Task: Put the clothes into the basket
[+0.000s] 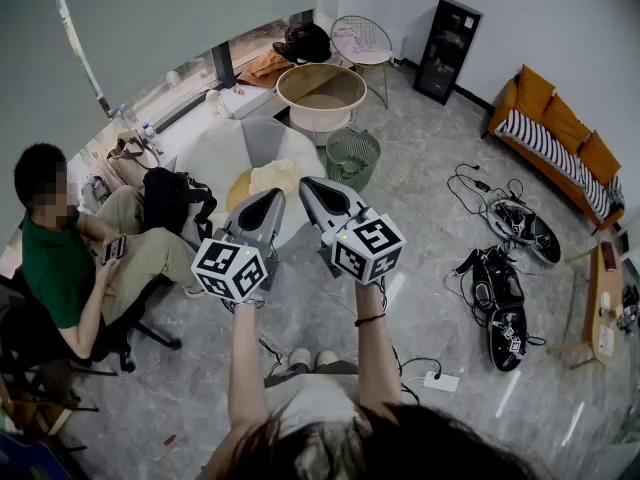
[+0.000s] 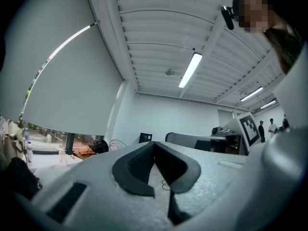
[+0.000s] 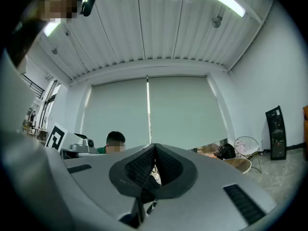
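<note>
Grey moulded plastic forms both grippers, each w/ a white cube of black square markers at the rear & dark ribbed pads at the nose. The L gripper is shown closed: its pads meet at the tip and nothing is gripped. The R gripper is likewise closed & empty. The 2 are held out side by side, noses close together.

Cream clothes are seen as a soft rounded heap on a white seat, just beyond the gripper noses. No long axis can be made out in the heap. A green mesh basket, round & tapering, stands upright just beside the heap on the sofa side, mouth up. Behind it a wider round tub w/ a wooden rim is set.

Glossy grey stone-look tiles cover the floor. An orange sofa w/ a striped cushion, a black cabinet, a white wire chair, loose black cables & a seated person in a green top are placed round the room. Pale blinds hang over the window, under a white ribbed ceiling.
</note>
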The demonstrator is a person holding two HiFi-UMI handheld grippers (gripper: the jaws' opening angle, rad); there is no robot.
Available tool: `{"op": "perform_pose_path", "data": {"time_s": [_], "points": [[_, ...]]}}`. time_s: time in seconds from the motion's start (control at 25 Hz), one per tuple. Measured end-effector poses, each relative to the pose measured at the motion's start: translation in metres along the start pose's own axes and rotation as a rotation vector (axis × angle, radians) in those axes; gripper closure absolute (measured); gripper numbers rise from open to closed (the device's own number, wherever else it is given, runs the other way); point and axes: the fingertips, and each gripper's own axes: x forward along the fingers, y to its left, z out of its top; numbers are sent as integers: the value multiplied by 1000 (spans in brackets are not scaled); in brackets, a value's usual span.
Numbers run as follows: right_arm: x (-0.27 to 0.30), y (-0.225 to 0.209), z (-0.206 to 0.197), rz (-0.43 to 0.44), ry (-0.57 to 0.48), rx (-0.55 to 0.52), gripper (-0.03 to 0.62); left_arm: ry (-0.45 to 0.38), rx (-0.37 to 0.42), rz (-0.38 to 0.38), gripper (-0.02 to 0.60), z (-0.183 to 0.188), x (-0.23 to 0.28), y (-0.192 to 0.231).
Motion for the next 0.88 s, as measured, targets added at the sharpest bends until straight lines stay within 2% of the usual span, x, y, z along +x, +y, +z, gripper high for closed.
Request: {"op": "perform_pose_path", "data": {"time_s": [0.28, 0.52, 0.88], "points": [[-1, -5, 1, 3, 0, 5, 585, -1, 2, 0, 571, 1, 6, -2], [-14, -14, 3, 30, -11, 64, 585, -1, -4, 11, 571, -1, 12, -12], [-32, -26, -13, 37, 12, 105, 585, 24, -29, 43, 571, -24, 9, -28]]}}
